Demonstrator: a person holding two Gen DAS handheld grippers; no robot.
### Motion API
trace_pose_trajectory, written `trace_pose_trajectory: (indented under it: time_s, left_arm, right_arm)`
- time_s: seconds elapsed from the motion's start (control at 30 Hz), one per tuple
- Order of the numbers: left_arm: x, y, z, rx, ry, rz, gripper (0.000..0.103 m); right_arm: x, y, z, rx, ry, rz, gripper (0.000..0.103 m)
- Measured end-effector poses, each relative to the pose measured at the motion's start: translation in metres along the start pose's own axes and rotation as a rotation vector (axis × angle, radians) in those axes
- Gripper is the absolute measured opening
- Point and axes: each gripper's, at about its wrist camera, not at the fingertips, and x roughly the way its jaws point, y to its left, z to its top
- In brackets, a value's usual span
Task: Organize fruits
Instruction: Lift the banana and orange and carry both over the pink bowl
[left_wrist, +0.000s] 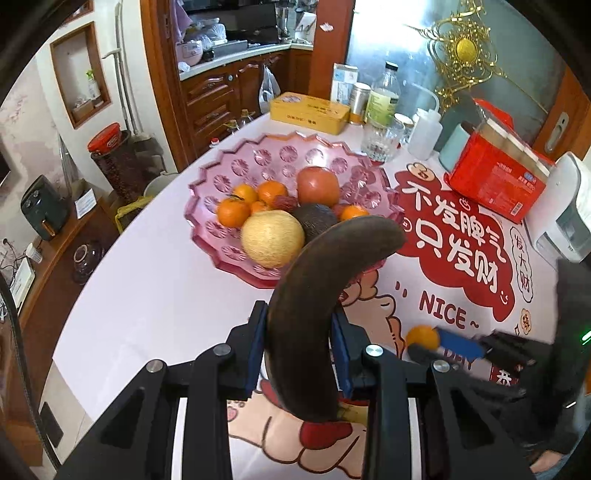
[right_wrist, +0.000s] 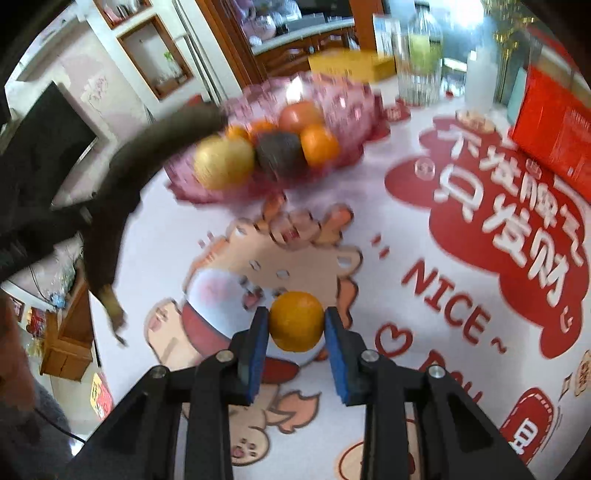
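My left gripper (left_wrist: 299, 332) is shut on a dark brown overripe banana (left_wrist: 325, 280) and holds it above the table, just in front of the pink fruit bowl (left_wrist: 236, 162). The bowl holds several oranges (left_wrist: 232, 212), a red apple (left_wrist: 318, 185), a yellow melon (left_wrist: 272, 239) and a dark avocado (left_wrist: 316, 220). My right gripper (right_wrist: 296, 325) is shut on an orange (right_wrist: 296, 320) over the printed tablecloth. That orange (left_wrist: 422, 336) and the right gripper (left_wrist: 424, 345) show at the right of the left wrist view. The banana (right_wrist: 122, 177) and bowl (right_wrist: 343, 103) show blurred in the right wrist view.
Behind the bowl stand a yellow tin (left_wrist: 308, 112), a drinking glass (left_wrist: 380, 142), bottles (left_wrist: 384, 94) and a squeeze bottle (left_wrist: 424, 131). A red box (left_wrist: 498, 177) and a white appliance (left_wrist: 569, 218) sit at the right. The table edge (left_wrist: 122, 254) curves along the left.
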Motion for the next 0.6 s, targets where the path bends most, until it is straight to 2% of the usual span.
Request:
trace_pose_trajectory:
  time_s: [0.3,0.6]
  left_arm:
    - [-0.045,0.024,0.015,-0.001,-0.073,-0.004,0.031]
    - [-0.090,0.041,0.058,0.024,-0.168,-0.005,0.031]
  right_arm:
    - [-0.069,0.038,0.041,-0.030,-0.159,-0.023,0.030]
    - [-0.128,0.075,0.091,-0.102,-0.311,-0.079,0.030]
